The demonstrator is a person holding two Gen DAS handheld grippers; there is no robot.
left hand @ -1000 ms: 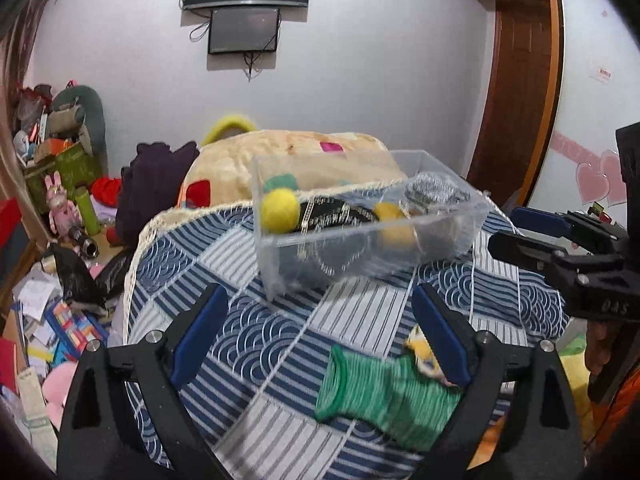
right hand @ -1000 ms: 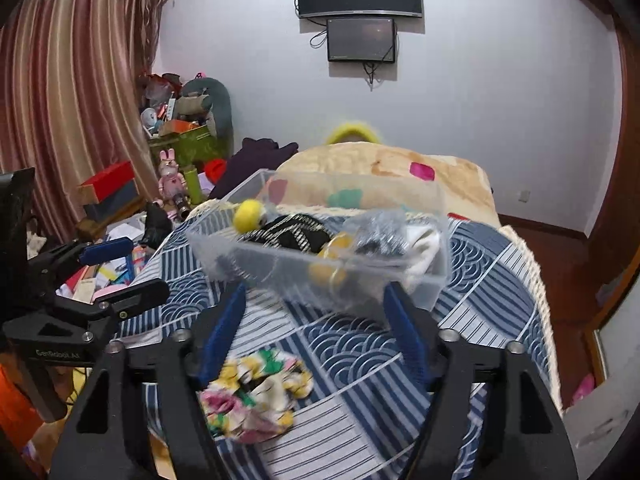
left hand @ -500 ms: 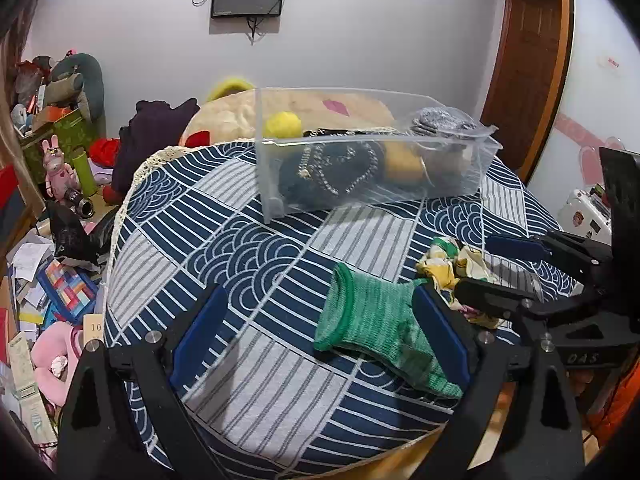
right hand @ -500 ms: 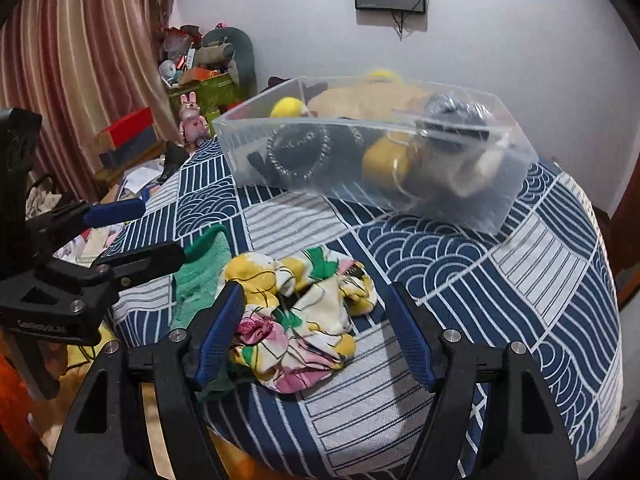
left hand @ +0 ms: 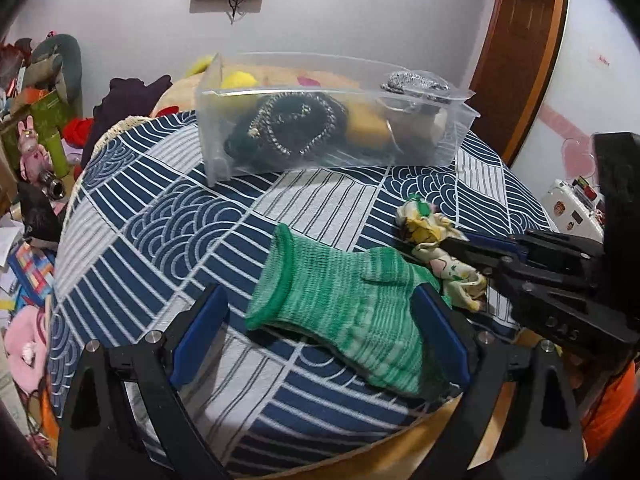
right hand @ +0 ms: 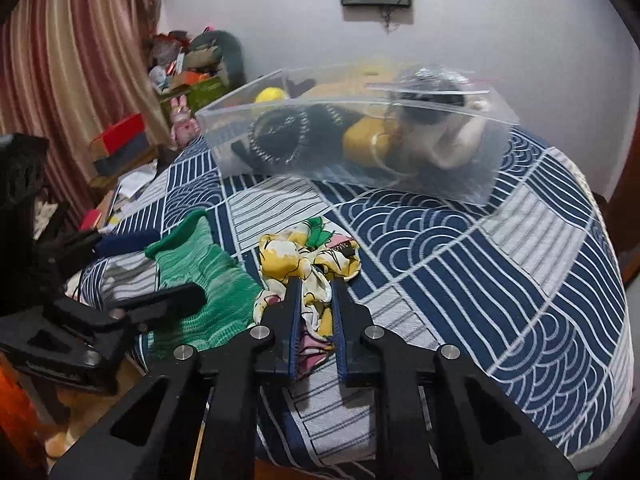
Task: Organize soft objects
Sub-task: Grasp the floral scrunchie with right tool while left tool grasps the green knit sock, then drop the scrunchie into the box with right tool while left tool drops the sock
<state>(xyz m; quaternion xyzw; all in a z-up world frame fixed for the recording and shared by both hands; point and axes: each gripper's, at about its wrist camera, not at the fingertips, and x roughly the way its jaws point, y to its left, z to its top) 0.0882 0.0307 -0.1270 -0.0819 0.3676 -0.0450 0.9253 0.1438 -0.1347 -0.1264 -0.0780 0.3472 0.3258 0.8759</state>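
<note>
Raised letters "DAS" on my right gripper (left hand: pixel 500 258) body, lower right of the left wrist frame. Black tag on floral fabric (right hand: pixel 306 264): print too small to read.

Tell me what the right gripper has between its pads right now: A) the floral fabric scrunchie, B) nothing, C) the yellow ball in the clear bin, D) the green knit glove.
A: the right gripper has just closed, its blue pads pinching the floral fabric scrunchie on the tablecloth.
</note>
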